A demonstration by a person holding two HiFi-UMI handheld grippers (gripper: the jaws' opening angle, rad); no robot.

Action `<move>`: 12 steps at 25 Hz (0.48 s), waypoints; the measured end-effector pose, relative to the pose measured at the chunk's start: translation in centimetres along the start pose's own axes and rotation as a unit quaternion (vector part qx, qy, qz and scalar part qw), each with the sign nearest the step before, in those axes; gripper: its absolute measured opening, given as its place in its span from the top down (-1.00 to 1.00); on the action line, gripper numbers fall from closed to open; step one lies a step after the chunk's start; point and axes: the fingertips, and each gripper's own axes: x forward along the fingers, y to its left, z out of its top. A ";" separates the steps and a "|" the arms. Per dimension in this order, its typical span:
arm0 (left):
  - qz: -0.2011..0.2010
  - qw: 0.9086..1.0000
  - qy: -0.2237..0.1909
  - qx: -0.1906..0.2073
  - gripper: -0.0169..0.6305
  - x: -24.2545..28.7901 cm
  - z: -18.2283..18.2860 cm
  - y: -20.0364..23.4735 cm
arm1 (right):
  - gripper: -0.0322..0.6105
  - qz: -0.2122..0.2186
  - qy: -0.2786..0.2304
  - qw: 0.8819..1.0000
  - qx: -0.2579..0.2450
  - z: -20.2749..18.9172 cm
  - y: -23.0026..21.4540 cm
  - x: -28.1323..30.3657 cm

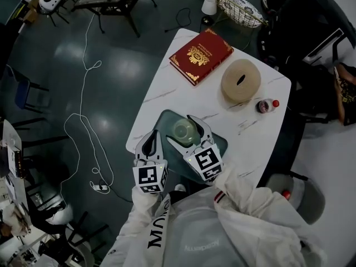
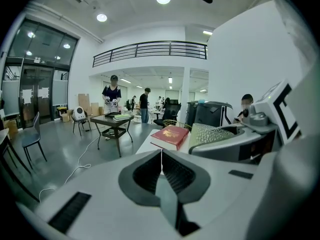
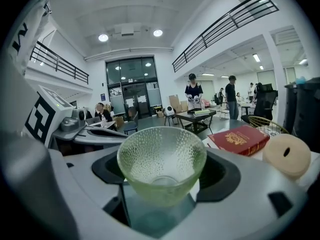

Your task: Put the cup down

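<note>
A pale green dimpled glass cup (image 1: 183, 130) (image 3: 161, 164) stands upright between the jaws of my right gripper (image 1: 184, 129) (image 3: 161, 176), which is shut on it. The cup is over a grey-green mat (image 1: 220, 144) at the near edge of the white table (image 1: 167, 88); I cannot tell whether its base touches the mat. My left gripper (image 1: 149, 141) (image 2: 161, 155) is just left of the right one, off the table's near-left edge. Its jaws are shut together with nothing between them.
A red book (image 1: 201, 55) (image 3: 240, 139) lies at the table's far end. A round tan box with a slot (image 1: 241, 80) (image 3: 287, 155) and a small lying bottle (image 1: 266, 105) are on the right. A wire basket (image 1: 240, 10) and a cable (image 1: 83, 121) are on the floor.
</note>
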 end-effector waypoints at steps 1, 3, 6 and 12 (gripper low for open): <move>0.002 1.000 0.001 -0.001 0.91 0.1 -0.1 0.2 | -0.33 0.001 0.002 1.000 -0.002 -0.2 -0.1 0.3; 0.005 1.000 0.002 -0.002 0.91 0.4 -0.4 0.6 | -0.33 0.001 0.005 1.000 -0.007 -0.6 -0.4 1.1; 0.009 1.000 0.006 -0.005 0.91 0.8 -1.0 1.0 | -0.33 0.002 0.011 1.000 -0.012 -1.2 -0.7 2.1; 0.018 1.000 0.011 -0.009 0.91 1.6 -2.6 1.9 | -0.33 0.005 0.001 1.000 -0.018 -1.6 -0.9 3.9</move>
